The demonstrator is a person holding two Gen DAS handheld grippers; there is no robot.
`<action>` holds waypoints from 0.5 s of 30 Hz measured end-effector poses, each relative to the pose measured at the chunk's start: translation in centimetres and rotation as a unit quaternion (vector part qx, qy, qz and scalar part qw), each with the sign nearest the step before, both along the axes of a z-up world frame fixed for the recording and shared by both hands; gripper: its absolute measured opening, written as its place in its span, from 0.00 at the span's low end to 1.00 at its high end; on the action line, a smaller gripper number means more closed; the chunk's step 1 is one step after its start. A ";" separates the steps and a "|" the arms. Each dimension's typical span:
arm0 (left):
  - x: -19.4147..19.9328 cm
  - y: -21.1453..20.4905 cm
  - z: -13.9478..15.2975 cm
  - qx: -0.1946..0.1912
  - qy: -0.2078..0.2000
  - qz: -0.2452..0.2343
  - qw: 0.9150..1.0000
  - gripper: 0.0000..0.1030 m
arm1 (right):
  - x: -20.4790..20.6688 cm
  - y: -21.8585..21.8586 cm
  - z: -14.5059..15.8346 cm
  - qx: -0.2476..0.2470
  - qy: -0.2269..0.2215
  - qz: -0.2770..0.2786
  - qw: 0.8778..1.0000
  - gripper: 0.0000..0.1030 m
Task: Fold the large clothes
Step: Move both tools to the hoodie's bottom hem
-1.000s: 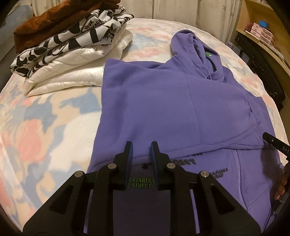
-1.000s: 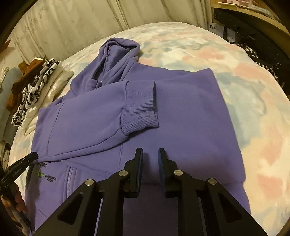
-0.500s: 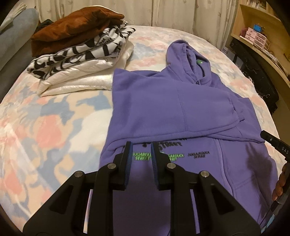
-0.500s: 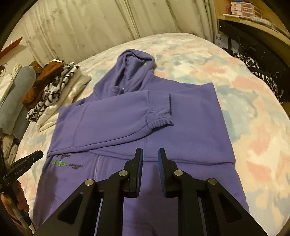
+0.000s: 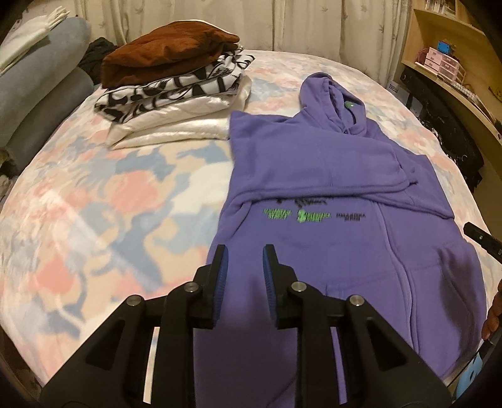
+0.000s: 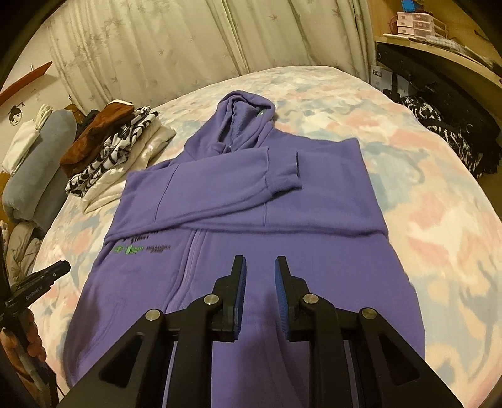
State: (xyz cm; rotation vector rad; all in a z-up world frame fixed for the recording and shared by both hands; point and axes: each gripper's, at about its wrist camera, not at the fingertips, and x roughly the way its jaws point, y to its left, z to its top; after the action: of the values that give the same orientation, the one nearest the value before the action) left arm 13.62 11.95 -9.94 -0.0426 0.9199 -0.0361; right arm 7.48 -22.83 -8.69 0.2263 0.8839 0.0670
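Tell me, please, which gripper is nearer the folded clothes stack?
Left. The left gripper hovers over the hoodie's side that borders the stack; the right gripper hovers over the hoodie's far half.

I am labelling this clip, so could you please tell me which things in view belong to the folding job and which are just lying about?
Part of the job:
- purple zip-up hooded sweatshirt, sleeves folded across its chest
- left hand-held gripper, empty
- right hand-held gripper, empty

Lying about:
- stack of folded clothes, brown on top
- grey bolster pillow
- pink drawer boxes
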 end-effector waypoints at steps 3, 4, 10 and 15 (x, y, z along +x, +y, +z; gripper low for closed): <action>-1.8 0.6 0.0 0.000 -0.001 0.000 1.000 0.37 | -2.9 0.0 0.3 -0.006 -0.002 0.003 1.000 0.26; -2.8 0.8 -0.1 0.002 -0.003 0.000 1.000 0.38 | -3.5 -0.2 0.1 -0.010 -0.002 0.006 1.000 0.26; -6.4 2.1 -1.2 -0.008 0.016 -0.003 1.000 0.40 | -8.8 -0.6 0.0 -0.024 0.006 0.023 0.999 0.31; -8.8 3.1 -2.6 -0.027 0.043 -0.007 0.999 0.41 | -12.4 -1.3 -0.4 -0.042 0.009 0.028 0.999 0.52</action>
State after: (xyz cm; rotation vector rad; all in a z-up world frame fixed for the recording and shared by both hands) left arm 4.82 15.03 -12.58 -0.0878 1.0048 -0.0733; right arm -4.97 -24.18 -9.10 0.1247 0.9091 0.0796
